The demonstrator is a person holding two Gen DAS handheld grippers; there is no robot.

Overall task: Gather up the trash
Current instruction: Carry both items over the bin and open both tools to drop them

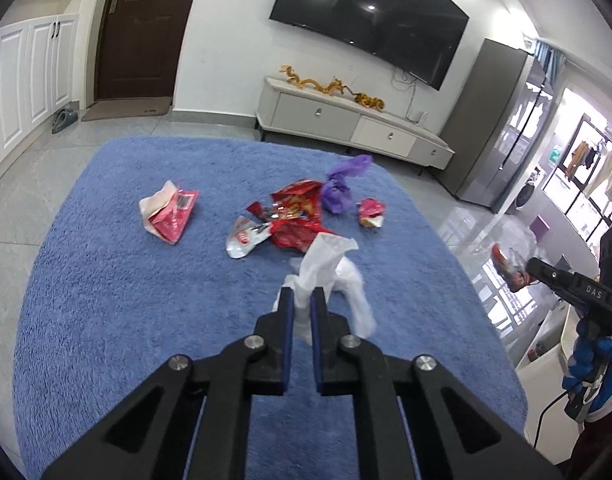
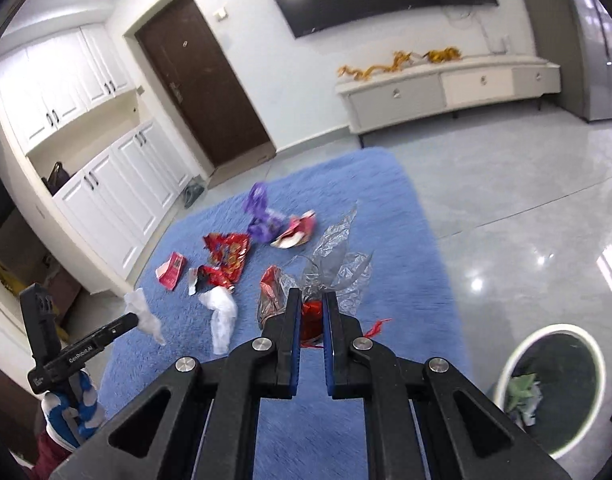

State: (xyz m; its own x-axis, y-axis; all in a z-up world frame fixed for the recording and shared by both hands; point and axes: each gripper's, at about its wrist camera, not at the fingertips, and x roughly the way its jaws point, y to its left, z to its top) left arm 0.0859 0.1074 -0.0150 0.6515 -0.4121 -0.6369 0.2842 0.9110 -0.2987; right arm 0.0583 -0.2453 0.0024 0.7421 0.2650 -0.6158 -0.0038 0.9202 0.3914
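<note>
Left gripper (image 1: 302, 300) was seen clamped on white tissue (image 1: 326, 264); right gripper (image 2: 310, 304) clamped on a clear-and-red wrapper (image 2: 330, 268), both held above the blue rug (image 1: 105, 280).

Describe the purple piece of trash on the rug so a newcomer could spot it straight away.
Start at the blue rug in front of the white TV cabinet. Litter lies scattered across it; look to the far side, nearest the cabinet. The purple plastic bag lies there, crumpled, between the big red snack wrapper and a small pink-red wrapper: the only purple thing among red, pink and white scraps.
</note>
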